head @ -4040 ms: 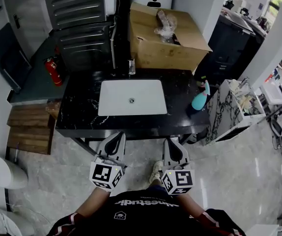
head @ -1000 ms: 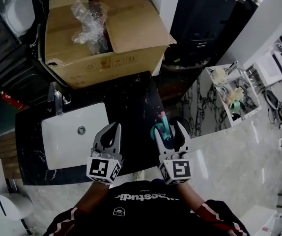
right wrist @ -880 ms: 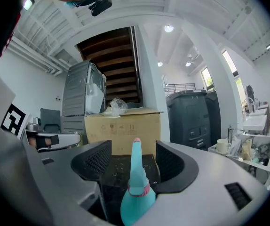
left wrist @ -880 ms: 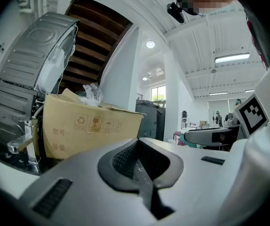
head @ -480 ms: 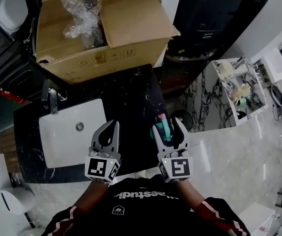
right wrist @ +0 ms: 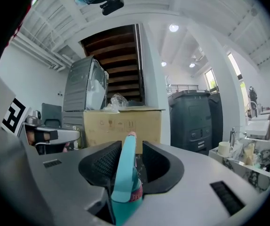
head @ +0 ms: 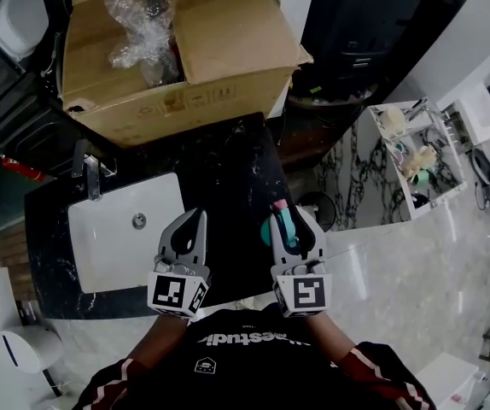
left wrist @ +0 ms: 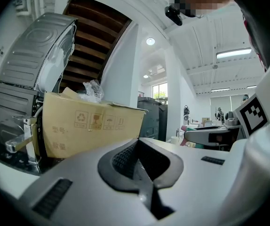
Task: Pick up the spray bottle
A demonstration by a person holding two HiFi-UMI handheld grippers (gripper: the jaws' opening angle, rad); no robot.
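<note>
The spray bottle (head: 282, 226), teal with a pink tip, stands near the front right edge of the black marble counter (head: 228, 173). My right gripper (head: 289, 217) is level around its head, and its jaws are closing with the bottle between them. In the right gripper view the teal bottle (right wrist: 125, 173) fills the gap of the right gripper (right wrist: 129, 148), and the pads sit against its sides. My left gripper (head: 192, 222) hovers over the counter to the left of the bottle, shut and empty. In its own view the left gripper (left wrist: 139, 147) shows jaws that meet.
A white sink (head: 117, 237) with a faucet (head: 87, 176) is set into the counter at left. A large open cardboard box (head: 185, 49) with crumpled plastic stands behind it. A marble-patterned shelf unit (head: 407, 156) is to the right, and a red fire extinguisher (head: 19, 169) at far left.
The right gripper's jaws have narrowed onto the spray bottle's head since half a second ago. Before that both grippers came forward from the floor side to over the counter.
</note>
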